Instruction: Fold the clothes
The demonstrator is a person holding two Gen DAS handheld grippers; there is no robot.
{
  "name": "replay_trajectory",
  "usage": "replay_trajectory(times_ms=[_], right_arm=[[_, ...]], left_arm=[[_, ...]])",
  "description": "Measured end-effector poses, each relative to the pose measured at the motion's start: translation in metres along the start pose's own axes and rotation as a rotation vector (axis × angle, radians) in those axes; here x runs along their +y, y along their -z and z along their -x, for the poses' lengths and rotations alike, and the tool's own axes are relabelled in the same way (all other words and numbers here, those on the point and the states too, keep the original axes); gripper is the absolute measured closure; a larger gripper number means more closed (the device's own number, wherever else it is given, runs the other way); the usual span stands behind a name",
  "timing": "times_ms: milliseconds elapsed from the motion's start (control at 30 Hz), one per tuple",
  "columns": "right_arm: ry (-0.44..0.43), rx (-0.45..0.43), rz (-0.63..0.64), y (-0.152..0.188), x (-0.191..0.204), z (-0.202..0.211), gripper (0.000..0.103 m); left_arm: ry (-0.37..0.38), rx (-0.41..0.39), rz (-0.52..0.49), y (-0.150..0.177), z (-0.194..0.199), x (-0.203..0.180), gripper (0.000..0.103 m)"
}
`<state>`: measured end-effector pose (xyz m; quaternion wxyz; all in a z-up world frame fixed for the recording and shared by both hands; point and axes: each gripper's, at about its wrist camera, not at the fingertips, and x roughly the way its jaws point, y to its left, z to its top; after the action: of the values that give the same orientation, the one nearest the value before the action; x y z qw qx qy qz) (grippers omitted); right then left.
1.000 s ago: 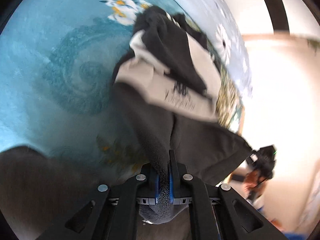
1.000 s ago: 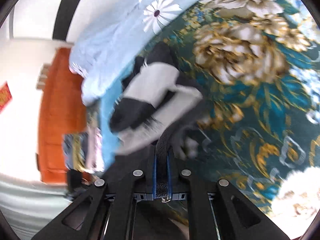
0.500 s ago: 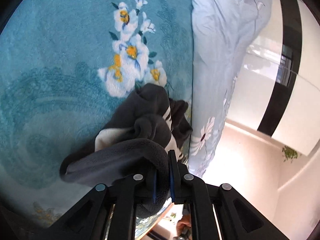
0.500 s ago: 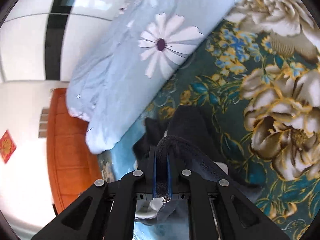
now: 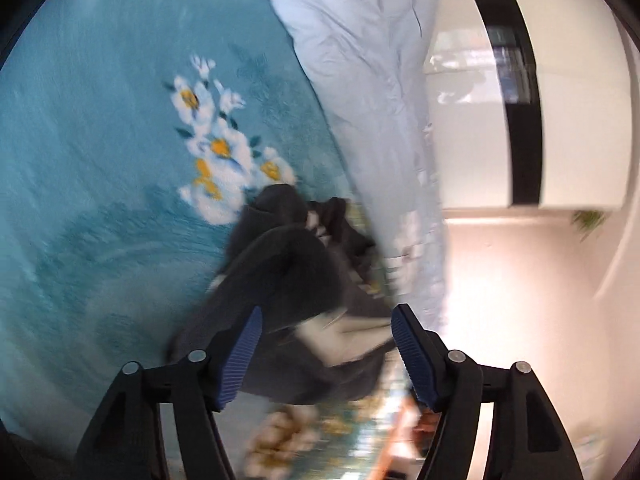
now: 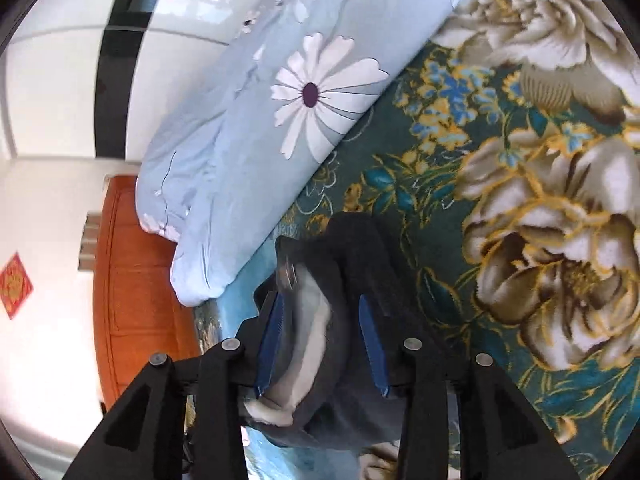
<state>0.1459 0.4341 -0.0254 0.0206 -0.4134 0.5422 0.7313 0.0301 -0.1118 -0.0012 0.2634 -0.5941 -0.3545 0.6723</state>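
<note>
A dark grey and white garment (image 5: 292, 280) lies bunched on the bed where the teal blanket meets the dark floral one. It also shows in the right wrist view (image 6: 340, 320). My left gripper (image 5: 324, 344) is open, its blue pads apart on either side of the cloth, holding nothing. My right gripper (image 6: 322, 340) is open too, its pads straddling a white and grey fold. The left view is blurred by motion.
A rolled pale blue quilt with daisy print (image 6: 260, 120) lies along the far side of the garment, also seen in the left wrist view (image 5: 372, 100). The teal blanket (image 5: 100, 160) spreads left, the dark floral blanket (image 6: 520, 200) right. An orange wooden headboard (image 6: 132, 280) stands behind.
Both grippers were shut on the garment and carried it toward the quilt. Now both have opened and the garment has dropped onto the bed in a bunch.
</note>
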Motion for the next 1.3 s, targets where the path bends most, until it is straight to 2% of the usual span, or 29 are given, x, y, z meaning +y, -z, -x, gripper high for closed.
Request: replay_trajectory(times_ms=[67,133,267,367,433,500,667,733,767,800,833,867,933,1033,1133,1200,1300], right_arm=[[0.039,0.030,0.035,0.006,0.002,-0.008,0.062],[0.072,0.068,0.060,0.012,0.005,-0.023,0.062],[0.062,0.108,0.053,0.015,0.013,-0.052,0.062],[0.066,0.115,0.047,0.012,0.021,-0.070,0.062],[0.082,0.117,0.038,0.008,0.027,-0.080,0.062],[0.104,0.122,0.031,0.003,0.031,-0.088,0.062],[0.189,0.142,0.038,-0.002,0.041,-0.105,0.062],[0.221,0.150,0.059,-0.001,0.045,-0.107,0.062],[0.237,0.154,0.070,-0.001,0.046,-0.108,0.062],[0.253,0.158,0.080,-0.001,0.048,-0.109,0.067],[0.269,0.163,0.091,-0.001,0.050,-0.110,0.077],[0.285,0.167,0.101,0.000,0.052,-0.111,0.081],[0.318,0.175,0.123,0.000,0.055,-0.113,0.098],[0.354,0.183,0.148,0.000,0.059,-0.115,0.103],[0.195,0.103,0.086,-0.011,0.061,-0.095,0.103],[0.117,0.045,0.072,-0.021,0.067,-0.081,0.103],[0.108,-0.002,0.115,-0.036,0.086,-0.069,0.103]], left_arm=[[-0.106,0.032,-0.070,0.005,-0.010,-0.011,0.031],[-0.173,0.047,-0.094,0.005,-0.026,-0.021,0.031],[-0.189,0.079,-0.081,-0.004,-0.045,-0.034,0.032],[-0.237,0.080,-0.055,-0.013,-0.049,-0.036,0.034],[-0.249,0.085,-0.028,-0.019,-0.049,-0.034,0.052],[-0.252,0.091,0.002,-0.024,-0.050,-0.032,0.060],[-0.301,0.113,0.021,-0.030,-0.054,-0.033,0.066],[-0.306,0.118,0.033,-0.031,-0.055,-0.033,0.079],[-0.304,0.119,0.049,-0.031,-0.054,-0.032,0.082],[-0.298,0.119,0.059,-0.032,-0.054,-0.031,0.086],[-0.291,0.119,0.065,-0.032,-0.055,-0.030,0.087],[-0.287,0.118,0.066,-0.031,-0.054,-0.030,0.088],[-0.279,0.112,0.067,-0.030,-0.050,-0.031,0.091],[-0.204,0.092,0.109,-0.034,-0.040,-0.032,0.093],[-0.097,0.041,0.154,-0.049,-0.026,-0.036,0.094],[-0.097,0.002,0.139,-0.063,-0.019,-0.046,0.094],[-0.141,-0.004,0.109,-0.079,-0.023,-0.058,0.094]])
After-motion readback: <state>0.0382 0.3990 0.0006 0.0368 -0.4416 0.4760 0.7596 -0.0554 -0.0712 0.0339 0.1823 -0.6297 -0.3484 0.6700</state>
